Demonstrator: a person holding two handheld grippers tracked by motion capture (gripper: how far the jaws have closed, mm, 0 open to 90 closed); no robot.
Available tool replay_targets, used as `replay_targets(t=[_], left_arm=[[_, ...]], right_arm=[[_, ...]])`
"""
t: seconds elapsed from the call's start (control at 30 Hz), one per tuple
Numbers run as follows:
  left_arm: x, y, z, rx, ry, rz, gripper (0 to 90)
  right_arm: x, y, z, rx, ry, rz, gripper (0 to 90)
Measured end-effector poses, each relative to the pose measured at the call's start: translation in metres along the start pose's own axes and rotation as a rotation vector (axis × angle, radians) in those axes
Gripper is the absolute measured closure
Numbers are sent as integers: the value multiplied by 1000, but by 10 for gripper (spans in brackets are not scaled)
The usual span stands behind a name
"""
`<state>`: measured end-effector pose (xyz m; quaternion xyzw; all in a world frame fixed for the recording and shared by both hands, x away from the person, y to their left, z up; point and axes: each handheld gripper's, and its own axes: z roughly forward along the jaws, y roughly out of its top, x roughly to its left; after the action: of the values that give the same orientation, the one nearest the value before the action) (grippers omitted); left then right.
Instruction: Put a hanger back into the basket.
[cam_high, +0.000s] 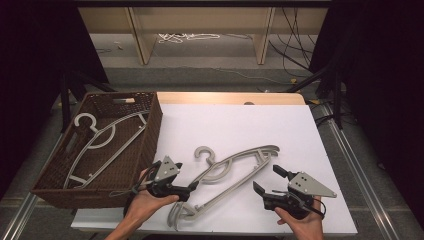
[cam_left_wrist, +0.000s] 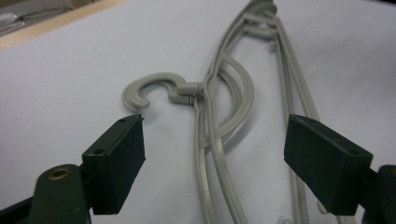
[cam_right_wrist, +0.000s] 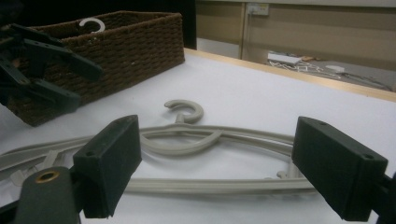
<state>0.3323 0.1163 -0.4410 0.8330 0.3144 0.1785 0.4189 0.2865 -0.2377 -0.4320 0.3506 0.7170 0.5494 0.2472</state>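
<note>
A grey plastic hanger (cam_high: 235, 162) lies on the white table top, hook (cam_high: 204, 152) pointing to the far left. It may be more than one hanger stacked; I cannot tell. My left gripper (cam_high: 191, 190) is open at the hanger's near-left end. In the left gripper view the jaws (cam_left_wrist: 215, 123) straddle the hanger's arms (cam_left_wrist: 205, 144) without pressing on them. My right gripper (cam_high: 268, 179) stands open at the hanger's right side. Its wide jaws (cam_right_wrist: 217, 126) face the hanger (cam_right_wrist: 187, 140) with nothing between them. The left gripper (cam_right_wrist: 46, 70) also shows far off in the right gripper view.
A brown woven basket (cam_high: 150, 135) stands at the table's left edge and holds another grey hanger (cam_high: 100, 137). The white top (cam_high: 235, 120) has free room at the back and right. Beyond the table are wooden furniture legs (cam_high: 140, 40) and floor cables (cam_high: 187, 36).
</note>
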Motion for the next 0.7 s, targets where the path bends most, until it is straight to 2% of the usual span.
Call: replay_targets(t=[0.03, 0.1, 0.13, 0.2, 0.3, 0.33, 0.43, 0.47, 0.5, 0.53, 0.63, 0.7], left_arm=[[0, 1, 4, 22, 0, 15, 206], [-1, 3, 14, 65, -9, 13, 204], [-3, 4, 22, 123, -3, 44, 193], [-6, 5, 30, 156, -3, 70, 224], [-9, 5, 37, 184, 10, 83, 226], [-9, 5, 43, 189, 7, 77, 246], [-10, 4, 48, 206, 8, 73, 262], [-9, 3, 52, 224, 26, 95, 283], [-9, 3, 52, 224, 26, 95, 298], [-6, 3, 56, 256, 32, 119, 311], [-6, 2, 60, 279, 30, 125, 341], [-6, 1, 65, 292, 36, 136, 354]], right_arm=[[-1, 0, 0, -1, -3, 3, 167], [-1, 0, -1, 1, -4, -1, 167], [1, 0, 0, 9, 8, 29, 167], [2, 0, 0, 5, 13, 25, 167], [3, 0, -1, 24, 9, 16, 167], [2, 0, -1, 25, 10, 17, 167], [2, 0, 0, 17, 10, 21, 167], [2, -1, 2, 18, 23, 29, 167], [2, -1, 2, 18, 23, 29, 167], [2, -1, 1, 17, 24, 30, 168], [2, 0, 1, 17, 11, 17, 169], [3, -1, 1, 22, 25, 29, 169]])
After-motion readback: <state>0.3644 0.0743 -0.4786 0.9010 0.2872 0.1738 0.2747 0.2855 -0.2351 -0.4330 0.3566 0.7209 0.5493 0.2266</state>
